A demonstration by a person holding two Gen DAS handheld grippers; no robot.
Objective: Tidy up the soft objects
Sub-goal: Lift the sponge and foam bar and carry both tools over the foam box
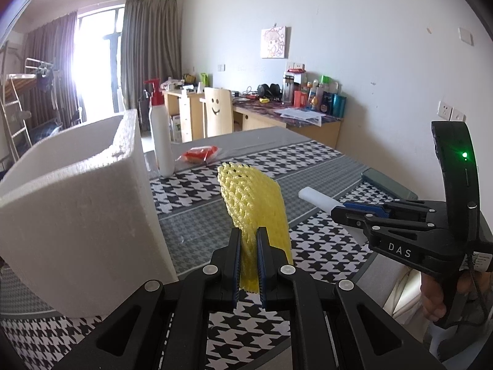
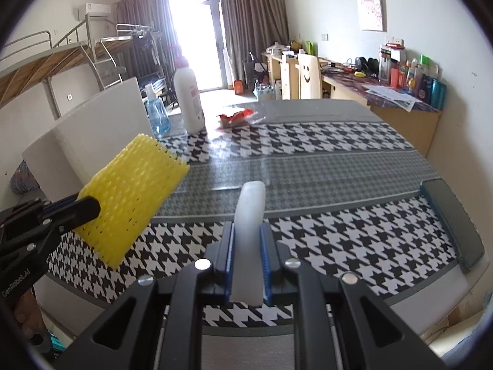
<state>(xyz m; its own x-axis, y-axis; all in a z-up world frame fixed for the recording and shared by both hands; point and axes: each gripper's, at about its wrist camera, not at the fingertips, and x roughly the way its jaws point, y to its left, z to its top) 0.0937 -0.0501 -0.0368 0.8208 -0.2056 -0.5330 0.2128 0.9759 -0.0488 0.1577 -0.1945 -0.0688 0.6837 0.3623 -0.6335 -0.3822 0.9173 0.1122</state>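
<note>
A yellow foam net sleeve [image 1: 255, 206] stands at the centre of the left wrist view, pinched between the closed blue pads of the left gripper [image 1: 249, 262] and raised above the houndstooth tablecloth [image 1: 308, 166]. At centre of the right wrist view, the right gripper [image 2: 247, 265] clamps a white foam strip [image 2: 249, 215], also clear of the cloth. A white polystyrene box [image 1: 77, 203] fills the left of the left view; behind it stand a white pump bottle [image 1: 161, 135] and a red packet [image 1: 200, 153]
</note>
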